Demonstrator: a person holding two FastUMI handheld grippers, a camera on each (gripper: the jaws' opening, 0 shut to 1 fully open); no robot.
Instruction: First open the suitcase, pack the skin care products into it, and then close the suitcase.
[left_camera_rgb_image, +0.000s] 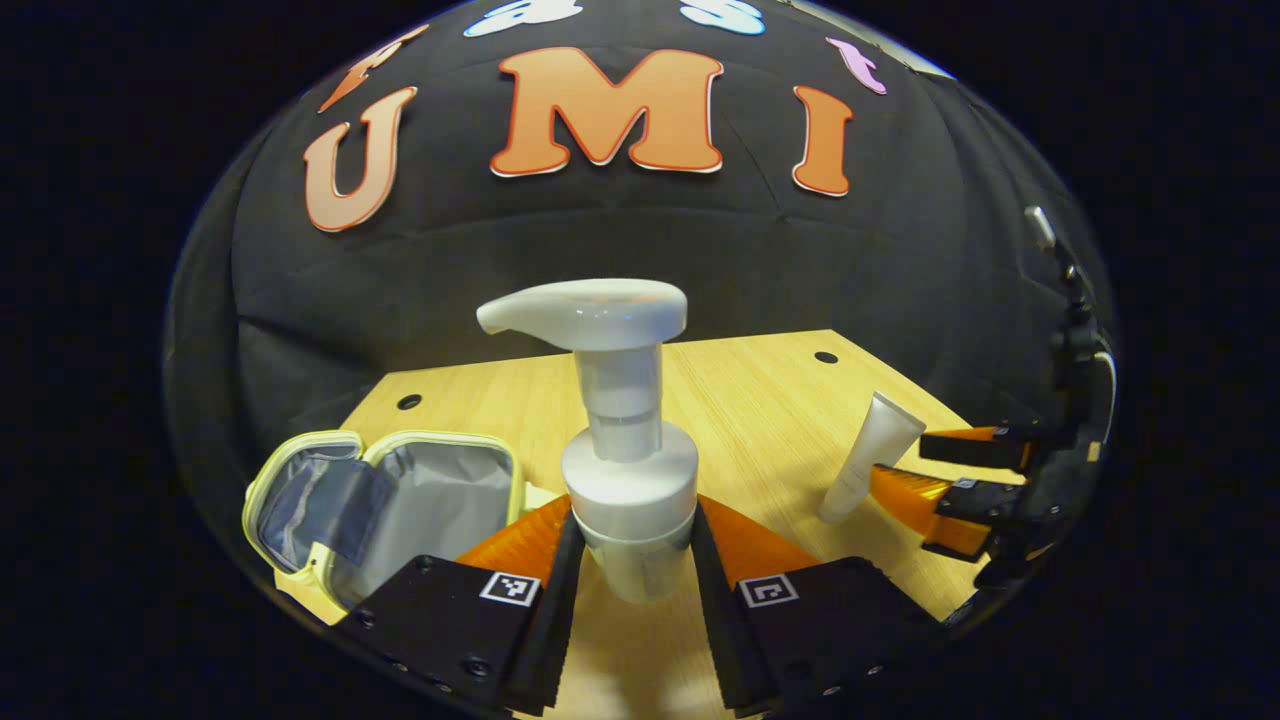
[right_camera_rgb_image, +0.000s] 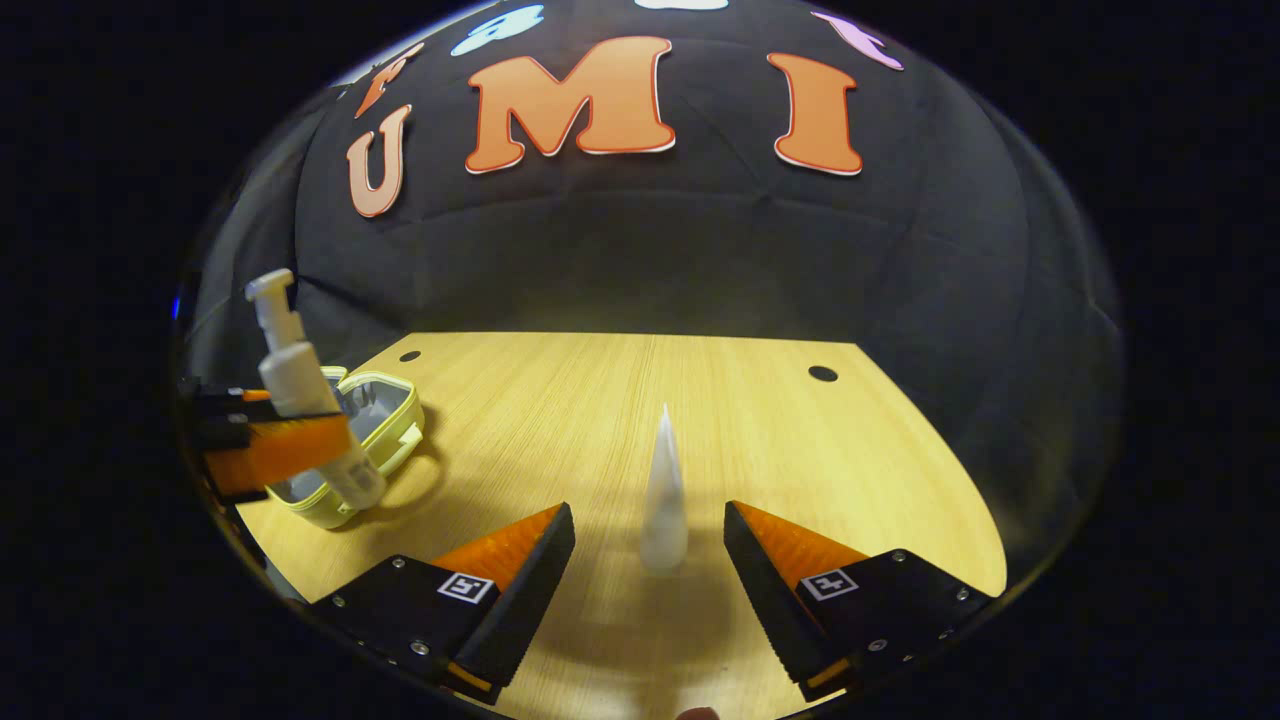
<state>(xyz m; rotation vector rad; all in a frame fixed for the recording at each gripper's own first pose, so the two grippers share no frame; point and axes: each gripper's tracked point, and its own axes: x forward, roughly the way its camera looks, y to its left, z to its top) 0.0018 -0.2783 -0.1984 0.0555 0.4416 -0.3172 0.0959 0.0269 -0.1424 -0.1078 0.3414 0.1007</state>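
Left gripper view showed the left tool (left_camera_rgb_image: 634, 560) closed on a white pump bottle (left_camera_rgb_image: 625, 440), with both orange fingers pressing on the lower body of the bottle. The bottle stood upright between the fingers and was lifted above the wooden table (left_camera_rgb_image: 760, 400). To the left of it, the small pale yellow suitcase (left_camera_rgb_image: 390, 510) lay open on the table, and its grey lining was visible. On the right side, a white tube (left_camera_rgb_image: 872, 455) stood a little tilted on the table, just in front of the right tool (left_camera_rgb_image: 950, 480), whose fingers were apart.

Right gripper view showed the right tool (right_camera_rgb_image: 648, 560) open wide, holding nothing. The white tube (right_camera_rgb_image: 664, 495) stood on its cap between the two fingers, near the middle of the gap, and touched neither finger as far as I could see. At the far left of this view the left tool (right_camera_rgb_image: 285, 445) held the pump bottle (right_camera_rgb_image: 300, 385), which leaned slightly and was over the near edge of the open suitcase (right_camera_rgb_image: 385, 425). The suitcase rested on the table (right_camera_rgb_image: 620, 400), well apart from the tube.
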